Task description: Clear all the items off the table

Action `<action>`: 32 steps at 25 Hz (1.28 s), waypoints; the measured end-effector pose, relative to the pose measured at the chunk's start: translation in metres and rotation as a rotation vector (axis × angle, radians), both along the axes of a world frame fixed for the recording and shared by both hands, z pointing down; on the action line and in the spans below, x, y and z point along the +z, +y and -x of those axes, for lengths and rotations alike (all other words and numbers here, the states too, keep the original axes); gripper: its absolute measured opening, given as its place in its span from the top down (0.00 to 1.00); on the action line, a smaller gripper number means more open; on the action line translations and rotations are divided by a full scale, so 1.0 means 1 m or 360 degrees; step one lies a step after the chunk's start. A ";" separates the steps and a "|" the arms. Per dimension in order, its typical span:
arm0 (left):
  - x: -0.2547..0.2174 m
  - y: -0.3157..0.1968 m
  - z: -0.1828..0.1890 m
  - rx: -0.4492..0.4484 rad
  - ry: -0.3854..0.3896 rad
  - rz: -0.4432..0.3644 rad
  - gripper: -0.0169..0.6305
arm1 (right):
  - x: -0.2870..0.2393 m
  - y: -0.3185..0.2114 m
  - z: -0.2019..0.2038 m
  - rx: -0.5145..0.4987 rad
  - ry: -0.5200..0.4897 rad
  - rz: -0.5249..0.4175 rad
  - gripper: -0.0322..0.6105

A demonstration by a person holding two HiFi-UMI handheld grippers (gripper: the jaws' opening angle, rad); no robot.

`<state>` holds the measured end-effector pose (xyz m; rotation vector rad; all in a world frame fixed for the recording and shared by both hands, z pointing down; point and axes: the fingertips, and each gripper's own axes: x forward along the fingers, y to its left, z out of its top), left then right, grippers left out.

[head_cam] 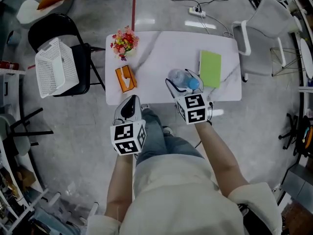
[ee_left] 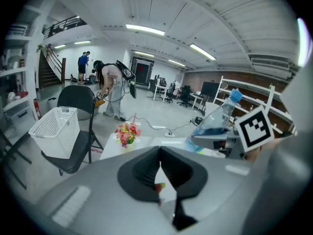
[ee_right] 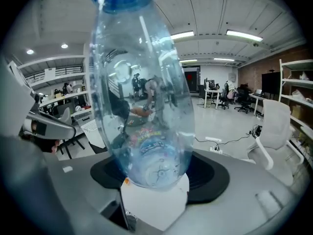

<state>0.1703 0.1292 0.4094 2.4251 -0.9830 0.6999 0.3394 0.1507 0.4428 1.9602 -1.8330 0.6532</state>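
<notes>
A bare strip of the white table (head_cam: 161,48) is lying open between the flower pot (head_cam: 124,42) and orange box (head_cam: 125,78) crowding the left end and the green pad (head_cam: 210,68) toward the right. The right gripper (head_cam: 185,84), clamping a bottle (head_cam: 177,76), is hanging over the near edge beside that pad. A black chair (head_cam: 80,58) bearing a white basket (head_cam: 55,67) is blocking the left side, a white chair (head_cam: 264,31) the right.
</notes>
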 end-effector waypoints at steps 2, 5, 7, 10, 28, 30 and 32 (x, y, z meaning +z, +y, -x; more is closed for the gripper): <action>-0.007 0.009 0.001 -0.0003 -0.0002 -0.0018 0.96 | -0.011 0.013 0.001 0.0007 -0.0011 -0.0012 0.42; -0.017 0.022 0.003 -0.0008 0.0001 -0.0046 0.96 | -0.025 0.031 0.004 -0.0022 -0.0002 -0.0024 0.42; -0.023 0.032 0.006 -0.0012 0.0004 -0.0067 0.96 | -0.033 0.044 0.008 -0.0058 0.0016 -0.0028 0.42; -0.031 0.046 0.009 -0.0022 0.0008 -0.0099 0.96 | -0.043 0.062 0.012 -0.0107 0.0049 -0.0038 0.42; -0.053 0.134 0.044 -0.0140 0.0035 -0.0168 0.96 | -0.097 0.139 0.071 -0.0362 0.0009 -0.0143 0.42; -0.056 0.138 0.050 -0.0170 0.0038 -0.0178 0.96 | -0.101 0.142 0.076 -0.0388 0.0010 -0.0152 0.42; -0.059 0.141 0.056 -0.0202 0.0044 -0.0188 0.96 | -0.105 0.145 0.082 -0.0414 0.0004 -0.0164 0.42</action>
